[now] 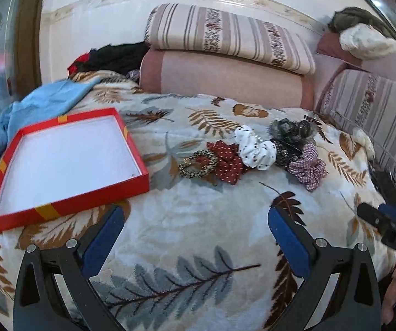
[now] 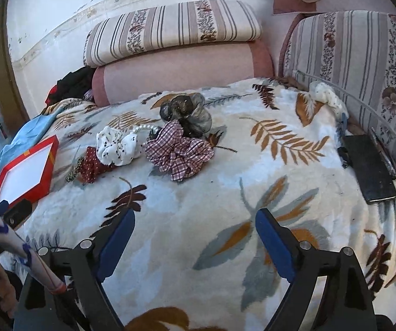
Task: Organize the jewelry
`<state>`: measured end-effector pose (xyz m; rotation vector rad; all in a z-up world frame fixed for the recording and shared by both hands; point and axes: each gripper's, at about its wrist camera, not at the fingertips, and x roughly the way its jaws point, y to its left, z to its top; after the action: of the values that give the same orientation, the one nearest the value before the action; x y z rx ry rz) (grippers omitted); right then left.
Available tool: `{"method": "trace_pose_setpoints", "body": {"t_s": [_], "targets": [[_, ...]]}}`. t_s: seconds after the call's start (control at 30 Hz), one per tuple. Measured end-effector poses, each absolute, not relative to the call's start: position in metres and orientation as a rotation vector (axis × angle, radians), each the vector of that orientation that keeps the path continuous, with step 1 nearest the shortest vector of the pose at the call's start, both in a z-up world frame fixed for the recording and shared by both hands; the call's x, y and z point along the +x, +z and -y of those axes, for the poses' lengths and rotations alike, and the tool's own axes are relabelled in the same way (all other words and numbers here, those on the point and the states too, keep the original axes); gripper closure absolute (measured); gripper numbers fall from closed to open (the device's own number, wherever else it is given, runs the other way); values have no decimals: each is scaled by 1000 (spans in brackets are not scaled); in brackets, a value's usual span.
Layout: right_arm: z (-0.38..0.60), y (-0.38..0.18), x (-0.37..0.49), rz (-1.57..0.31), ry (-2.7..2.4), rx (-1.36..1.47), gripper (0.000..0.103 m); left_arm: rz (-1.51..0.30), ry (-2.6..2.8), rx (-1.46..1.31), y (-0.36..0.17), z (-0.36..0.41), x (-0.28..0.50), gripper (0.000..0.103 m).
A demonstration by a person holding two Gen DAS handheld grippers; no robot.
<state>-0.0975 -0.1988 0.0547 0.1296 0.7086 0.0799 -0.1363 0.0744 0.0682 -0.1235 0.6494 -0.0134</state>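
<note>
We count five fabric scrunchies in one cluster on the bed: a gold-and-black braided ring [image 1: 198, 164], a dark red one with white dots [image 1: 227, 162], a white one with black specks [image 1: 256, 149], a maroon-and-white checked one [image 1: 307, 168] and a sheer grey organza one [image 1: 290, 129]. A short string of white pearl beads [image 2: 145, 129] lies among them, touching the white scrunchie. The cluster's long axis runs across the left wrist view, from the braided ring on the left to the checked scrunchie on the right.

One shallow square red cardboard box with a white inside [image 1: 65, 162] sits open, just left of the cluster and apart from it.

We hold two grippers. The left gripper [image 1: 196, 237] has its blue-padded fingers spread wide over bare blanket; the right gripper [image 2: 195, 240] likewise has its fingers spread, with nothing between them.

The bed carries a cream plush blanket printed with brown and grey leaves [image 1: 198, 220]. Striped cushions [image 1: 225, 35] lean against a white wall, a blue cloth [image 1: 32, 110] lies beside the box, and a black phone [image 2: 369, 168] lies at the blanket's right edge.
</note>
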Motion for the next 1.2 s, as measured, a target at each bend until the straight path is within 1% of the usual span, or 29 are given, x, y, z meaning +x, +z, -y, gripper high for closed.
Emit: {"method": "trace_pose_setpoints", "body": {"t_s": [0.2, 0.63, 1.2], "targets": [[196, 47, -90, -721, 112, 147, 11, -680, -3, -122, 59, -75, -130, 0], [176, 40, -80, -751, 180, 135, 11, -674, 7, -8, 53, -57, -129, 0], [179, 40, -80, -754, 160, 134, 11, -679, -1, -3, 51, -56, -130, 0]]}}
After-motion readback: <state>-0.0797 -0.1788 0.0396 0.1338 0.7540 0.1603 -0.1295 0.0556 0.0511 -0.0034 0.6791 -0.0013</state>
